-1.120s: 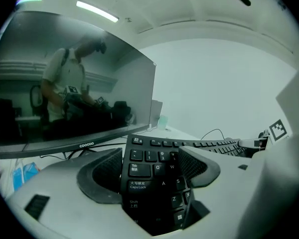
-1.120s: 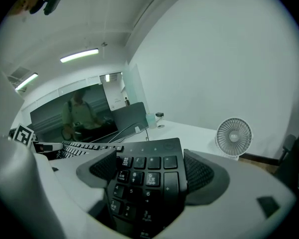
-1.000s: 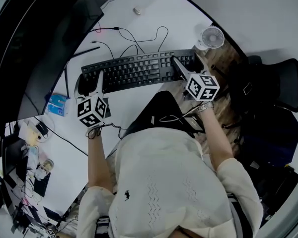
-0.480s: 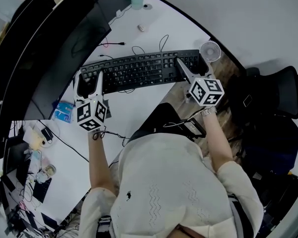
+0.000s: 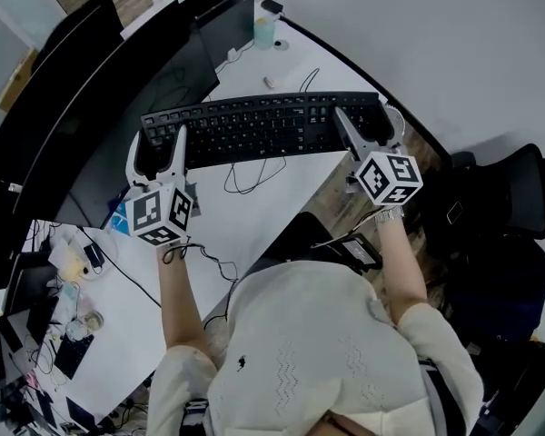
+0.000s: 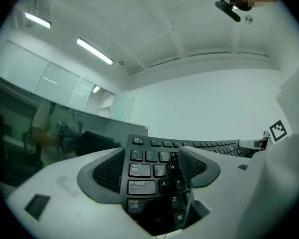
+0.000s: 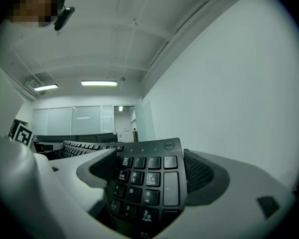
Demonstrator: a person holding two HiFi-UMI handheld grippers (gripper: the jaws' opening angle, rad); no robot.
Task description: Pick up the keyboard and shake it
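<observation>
Head view places the black full-size computer keyboard (image 5: 263,130) in the upper middle of the frame, held above the white curved desk (image 5: 282,216). Its thin black cable (image 5: 245,173) hangs in loops beneath it. Both forearms reach forward from the body. The left gripper (image 5: 159,143) is at the keyboard's left end and the right gripper (image 5: 368,123) at its right end, with their marker cubes facing up.

Left gripper view shows the two jaws clamped on the end that carries the Tab, Caps Lock and Shift keys, with the dark ribbed pads (image 6: 109,171) against the two long edges. Right gripper view shows that gripper's jaws closed the same way on the number-pad end, pads (image 7: 199,172) on either long edge.

Wall and ceiling lights fill the background of both gripper views. A dark curved monitor (image 5: 118,98) stands at upper left of the head view, and a black office chair (image 5: 518,180) sits at right.
</observation>
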